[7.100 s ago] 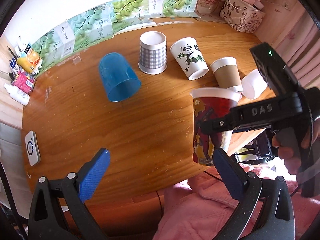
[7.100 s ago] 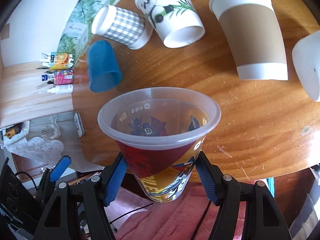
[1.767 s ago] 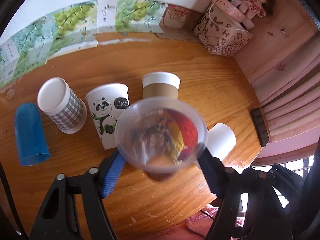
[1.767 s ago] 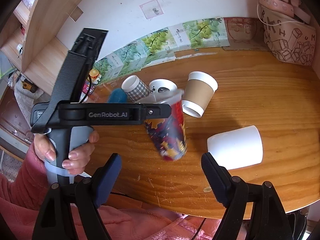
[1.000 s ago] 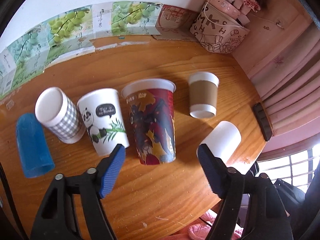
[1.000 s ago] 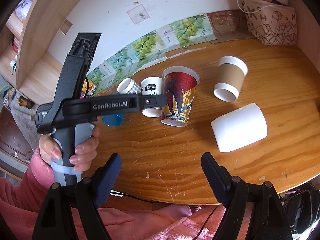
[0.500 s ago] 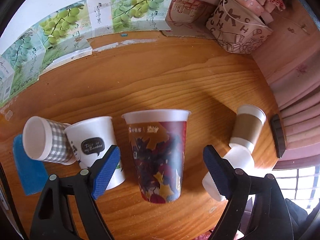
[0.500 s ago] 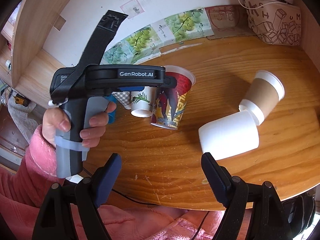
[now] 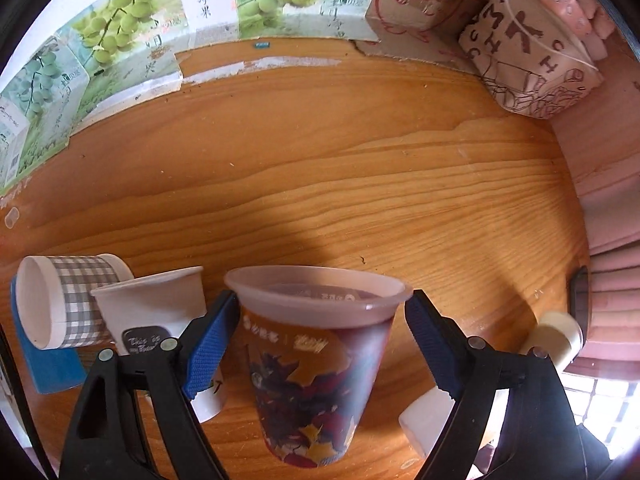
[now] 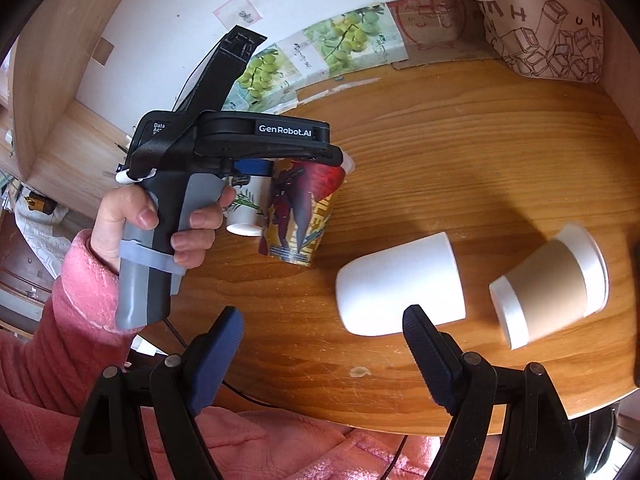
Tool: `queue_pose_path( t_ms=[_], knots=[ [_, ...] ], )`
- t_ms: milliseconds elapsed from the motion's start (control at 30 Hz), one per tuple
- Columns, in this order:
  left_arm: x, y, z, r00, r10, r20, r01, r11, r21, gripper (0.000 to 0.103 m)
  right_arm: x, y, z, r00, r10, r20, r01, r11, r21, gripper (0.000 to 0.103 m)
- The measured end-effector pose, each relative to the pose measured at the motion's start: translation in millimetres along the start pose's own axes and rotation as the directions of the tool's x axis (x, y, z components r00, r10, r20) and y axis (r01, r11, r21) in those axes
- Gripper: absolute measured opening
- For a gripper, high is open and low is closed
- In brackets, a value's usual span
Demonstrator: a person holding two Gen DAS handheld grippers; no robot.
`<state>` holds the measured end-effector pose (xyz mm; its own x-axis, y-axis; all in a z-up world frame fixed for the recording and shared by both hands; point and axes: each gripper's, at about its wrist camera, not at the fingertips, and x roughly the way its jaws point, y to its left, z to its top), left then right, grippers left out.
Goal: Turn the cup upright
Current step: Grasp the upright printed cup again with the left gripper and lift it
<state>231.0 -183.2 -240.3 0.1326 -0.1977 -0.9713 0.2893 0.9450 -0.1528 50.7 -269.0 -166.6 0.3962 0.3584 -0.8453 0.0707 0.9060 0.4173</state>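
My left gripper [image 10: 338, 160] reads "GenRobot.AI" in white along its side, with "Data" on its rear end. Left of the printed cup [image 9: 316, 376], the white cup's [image 9: 160, 328] black bubble reads "This is my".

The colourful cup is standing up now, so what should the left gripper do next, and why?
Probably back the left gripper straight away from the colourful cup. The cup stands upright on the table, mouth up, and the blue fingers sit open on either side with gaps showing, so it seems released. Pulling back straight should avoid knocking it or the panda cup beside it.
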Motion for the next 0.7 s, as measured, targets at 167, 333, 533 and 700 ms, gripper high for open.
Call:
queue_pose_path(
  t_ms=[167,333,533,700],
  knots=[
    [8,-2,3,1.0,0.023,-0.009,-0.023,1.0,-0.019,0.085,-8,-23,9,1.0,0.013,0.011,-0.013,0.999,0.033,0.083],
    [8,-1,2,1.0,0.014,0.003,-0.014,0.998,-0.053,0.084,-12,-38,28,0.999,0.045,0.02,-0.046,0.999,0.012,0.082],
    [-12,-1,-8,0.994,0.014,0.11,-0.002,0.993,-0.114,0.084,-7,-50,52,0.996,0.084,-0.039,-0.087,0.992,-0.093,0.082],
    [-43,-6,-30,0.968,0.034,0.248,-0.002,0.992,-0.127,0.084,-6,-49,63,0.99,0.124,-0.065,-0.133,0.979,-0.157,0.082]
  ],
)
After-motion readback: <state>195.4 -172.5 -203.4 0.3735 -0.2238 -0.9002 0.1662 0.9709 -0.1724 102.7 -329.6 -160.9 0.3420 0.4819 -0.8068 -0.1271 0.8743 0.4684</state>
